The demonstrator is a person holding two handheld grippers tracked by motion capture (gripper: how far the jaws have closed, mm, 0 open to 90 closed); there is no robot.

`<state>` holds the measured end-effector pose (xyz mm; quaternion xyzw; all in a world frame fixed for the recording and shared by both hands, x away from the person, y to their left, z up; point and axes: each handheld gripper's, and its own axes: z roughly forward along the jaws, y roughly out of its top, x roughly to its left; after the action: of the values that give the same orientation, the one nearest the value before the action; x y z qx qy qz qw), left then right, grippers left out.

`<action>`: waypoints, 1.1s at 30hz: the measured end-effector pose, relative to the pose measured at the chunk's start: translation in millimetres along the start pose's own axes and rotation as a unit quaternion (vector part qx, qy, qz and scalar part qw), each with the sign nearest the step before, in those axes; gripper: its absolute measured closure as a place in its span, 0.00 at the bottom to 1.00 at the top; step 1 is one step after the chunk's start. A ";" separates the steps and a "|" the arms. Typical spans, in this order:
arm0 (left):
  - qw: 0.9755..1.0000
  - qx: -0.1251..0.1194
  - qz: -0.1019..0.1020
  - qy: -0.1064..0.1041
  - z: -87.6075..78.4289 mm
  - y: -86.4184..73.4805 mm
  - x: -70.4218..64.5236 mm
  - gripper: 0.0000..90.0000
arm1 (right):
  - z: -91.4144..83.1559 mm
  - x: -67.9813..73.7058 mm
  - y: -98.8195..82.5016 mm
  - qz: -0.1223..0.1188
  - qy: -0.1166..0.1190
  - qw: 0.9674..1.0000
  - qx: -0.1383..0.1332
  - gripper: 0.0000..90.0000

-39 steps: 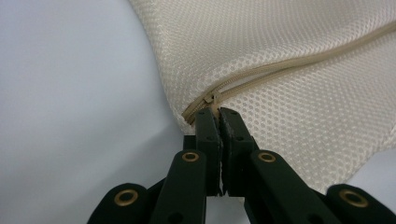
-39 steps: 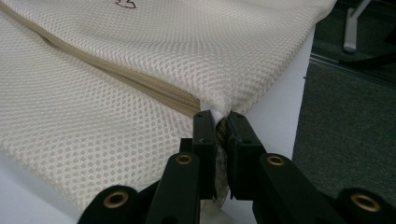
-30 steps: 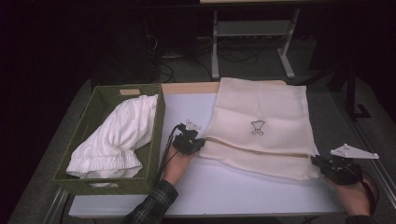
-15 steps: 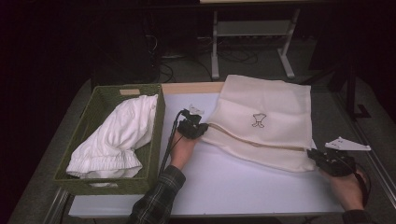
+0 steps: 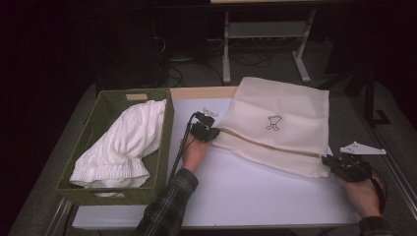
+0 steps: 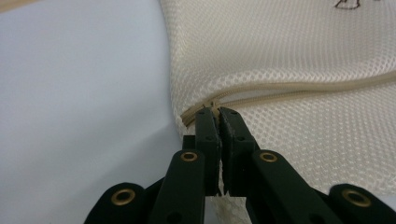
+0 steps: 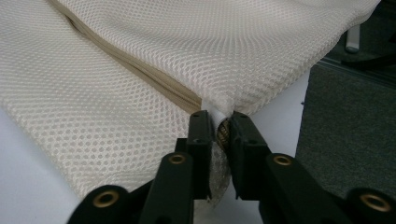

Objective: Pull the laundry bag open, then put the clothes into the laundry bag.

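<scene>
A dim room with cables and a metal frame lies behind the smooth white surface [image 5: 255, 191]. On it lies a cream mesh bag [image 5: 285, 110], flat and roughly rectangular, its weave a fine honeycomb, with a small dark emblem on top and a beige zipper [image 6: 299, 88] running along its near side. The left gripper [image 6: 217, 116] has its jaws pressed almost together on the zipper's end at the bag's corner; the small piece pinched between them is hard to make out. The right gripper [image 7: 218, 122] grips the opposite corner, its jaws having just been opening slightly, with bunched mesh and a brassy zipper part between them. Well off from the left jaws, beyond the hand, stands a woven green basket [image 5: 98, 123] holding rumpled white cloth [image 5: 123, 145]. The person's forearms are cut off at the bottom edge.
</scene>
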<state>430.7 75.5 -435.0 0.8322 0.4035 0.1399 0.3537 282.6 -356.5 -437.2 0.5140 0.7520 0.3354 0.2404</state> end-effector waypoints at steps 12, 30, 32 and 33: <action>0.999 0.006 0.005 -0.033 -11.4 -4.2 -5.3 0.40 | -0.2 5.1 2.7 0.013 0.024 1.000 -0.012 0.35; 0.997 -0.015 0.021 -0.069 -49.8 -18.4 -19.1 0.15 | -4.7 29.2 11.1 -0.006 0.047 0.998 -0.028 0.17; 0.997 -0.016 0.019 -0.072 -53.4 -21.0 -20.9 0.15 | -4.5 32.3 11.6 -0.010 0.052 0.998 -0.029 0.17; 0.997 -0.017 0.022 -0.071 -55.0 -22.0 -21.5 0.15 | -4.4 34.6 11.8 -0.014 0.055 0.998 -0.028 0.17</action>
<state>376.0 94.5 -410.2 0.8425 0.3565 0.0956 0.3923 274.4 -322.4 -426.0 0.4774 0.7616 0.3806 0.2175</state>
